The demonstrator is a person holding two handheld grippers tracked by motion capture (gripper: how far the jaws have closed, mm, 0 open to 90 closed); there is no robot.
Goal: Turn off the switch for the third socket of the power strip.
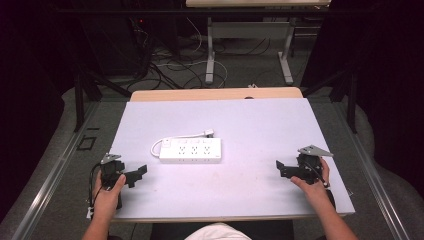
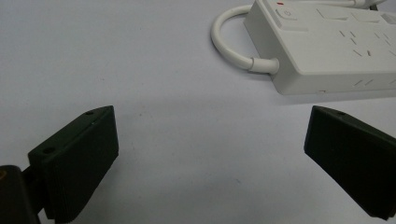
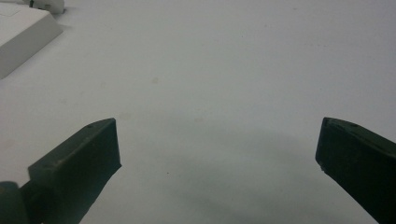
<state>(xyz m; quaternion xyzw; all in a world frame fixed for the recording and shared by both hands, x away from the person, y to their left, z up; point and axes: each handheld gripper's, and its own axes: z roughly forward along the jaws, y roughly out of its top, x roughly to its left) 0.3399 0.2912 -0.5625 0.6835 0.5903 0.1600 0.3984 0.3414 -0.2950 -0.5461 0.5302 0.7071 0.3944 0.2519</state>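
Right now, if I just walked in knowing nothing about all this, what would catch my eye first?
Probably the white power strip lying alone near the middle of the pale table, its cord looped at its left end. Next, the two black hand-held tools at the near edge: the left gripper and the right gripper, both with jaws spread open and holding nothing, angled inward towards the strip.

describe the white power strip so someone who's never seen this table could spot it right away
On the pale grey table, look a little left of centre, between the left gripper and the right gripper. The power strip is a flat white bar with rows of sockets, its white cord looping off its left end.
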